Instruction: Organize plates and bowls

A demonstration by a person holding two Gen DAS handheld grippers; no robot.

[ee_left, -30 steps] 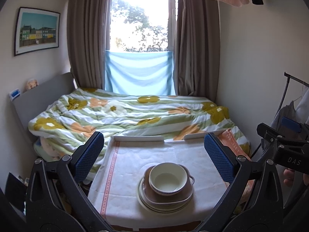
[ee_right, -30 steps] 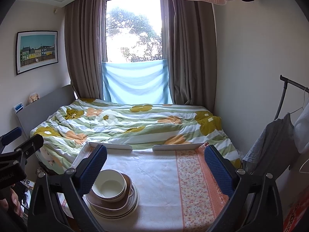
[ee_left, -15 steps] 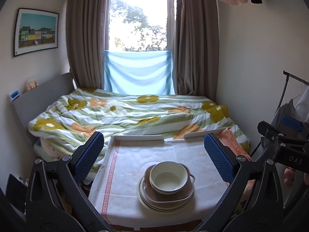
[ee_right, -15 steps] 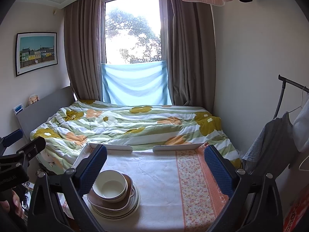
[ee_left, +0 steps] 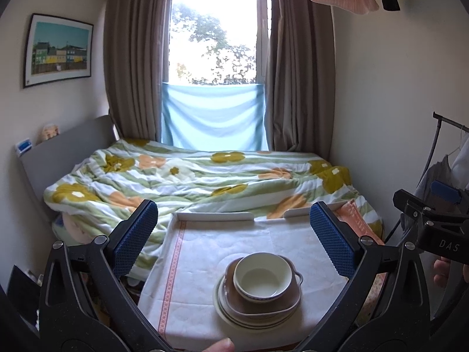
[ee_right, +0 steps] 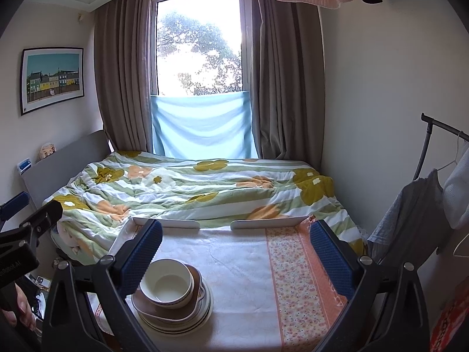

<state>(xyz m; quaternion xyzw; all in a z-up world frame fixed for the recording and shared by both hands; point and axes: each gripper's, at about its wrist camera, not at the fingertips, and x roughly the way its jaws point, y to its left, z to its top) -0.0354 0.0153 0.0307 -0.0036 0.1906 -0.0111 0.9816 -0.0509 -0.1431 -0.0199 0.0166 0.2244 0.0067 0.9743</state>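
Note:
A cream bowl [ee_left: 261,278] sits in a brown handled dish [ee_left: 290,300] on top of a stack of pale plates [ee_left: 234,314], on a small cloth-covered table [ee_left: 199,264]. My left gripper [ee_left: 233,234] is open and empty, held above and behind the stack. The same stack shows in the right wrist view, bowl [ee_right: 167,283] on the brown dish [ee_right: 173,311]. My right gripper [ee_right: 234,248] is open and empty, to the right of the stack; its left finger [ee_right: 140,252] overlaps the bowl's rim in view.
A bed with a flowered quilt [ee_left: 199,179] lies just beyond the table's raised white far edge [ee_right: 164,223]. A clothes rack [ee_right: 425,158] with hanging garments stands at the right. The other gripper shows at the right edge [ee_left: 433,228] of the left view.
Both grippers have drifted slightly, so the stack sits a little lower and nearer in both views. Nothing was grasped or moved on the table.

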